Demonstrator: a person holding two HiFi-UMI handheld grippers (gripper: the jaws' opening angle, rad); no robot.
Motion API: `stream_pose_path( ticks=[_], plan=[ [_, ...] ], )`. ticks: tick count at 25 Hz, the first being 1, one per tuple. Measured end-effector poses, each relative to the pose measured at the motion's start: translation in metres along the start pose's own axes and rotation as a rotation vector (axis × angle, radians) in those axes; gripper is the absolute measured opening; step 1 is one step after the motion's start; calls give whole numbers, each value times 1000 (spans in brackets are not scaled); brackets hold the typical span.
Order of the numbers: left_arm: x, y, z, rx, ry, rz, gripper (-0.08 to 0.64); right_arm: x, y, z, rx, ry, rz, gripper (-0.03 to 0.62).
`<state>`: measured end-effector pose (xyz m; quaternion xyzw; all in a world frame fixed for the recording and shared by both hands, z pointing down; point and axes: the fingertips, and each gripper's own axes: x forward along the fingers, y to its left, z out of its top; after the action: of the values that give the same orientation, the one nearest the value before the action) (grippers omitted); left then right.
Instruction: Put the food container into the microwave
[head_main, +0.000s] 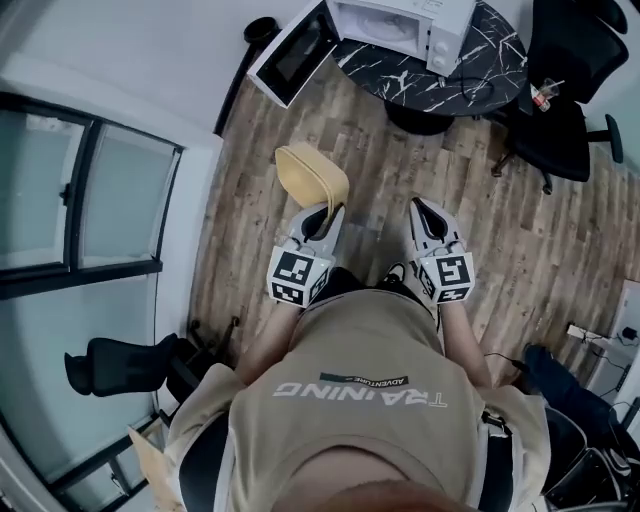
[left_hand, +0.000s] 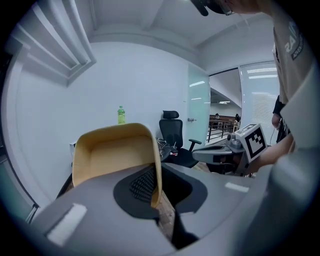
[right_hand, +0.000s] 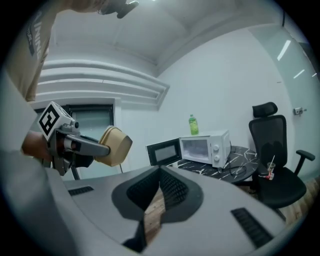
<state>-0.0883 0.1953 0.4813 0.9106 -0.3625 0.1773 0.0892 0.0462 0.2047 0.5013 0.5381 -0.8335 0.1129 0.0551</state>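
Observation:
A tan, empty food container (head_main: 311, 174) hangs in front of me over the wooden floor. My left gripper (head_main: 327, 212) is shut on its rim. In the left gripper view the container (left_hand: 107, 155) fills the middle, with its right wall pinched between the jaws of the left gripper (left_hand: 156, 176). The white microwave (head_main: 398, 24) stands on a round black marbled table (head_main: 470, 70) ahead, its door (head_main: 292, 48) swung open to the left. My right gripper (head_main: 421, 208) is level with the left one, shut and holding nothing. From the right gripper (right_hand: 160, 172) I see the microwave (right_hand: 206, 147), its door (right_hand: 164, 151) and the container (right_hand: 115, 145).
Black office chairs (head_main: 563, 110) stand right of the table. A green bottle (right_hand: 193, 125) sits on top of the microwave. A glass wall (head_main: 80, 200) runs along the left, with another black chair (head_main: 115, 365) beside it. Cables and a power strip (head_main: 590, 335) lie at the right.

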Motion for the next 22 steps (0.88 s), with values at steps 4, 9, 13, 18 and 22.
stream_pose_path(
  ticks=[4, 9, 13, 18, 22],
  plan=[
    [21, 13, 5, 44, 31, 20, 25, 18, -20, -5, 88, -1, 6, 9],
    [47, 28, 4, 56, 68, -20, 25, 45, -40, 2, 72, 3, -18, 9],
    [71, 54, 11, 76, 66, -87, 25, 77, -49, 14, 55, -4, -70, 9],
    [89, 96, 25, 86, 48, -169, 25, 109, -41, 34, 42, -9, -144, 9],
    [107, 128, 40, 133, 22, -224, 25, 138, -39, 51, 18, -6, -200, 9]
  ],
)
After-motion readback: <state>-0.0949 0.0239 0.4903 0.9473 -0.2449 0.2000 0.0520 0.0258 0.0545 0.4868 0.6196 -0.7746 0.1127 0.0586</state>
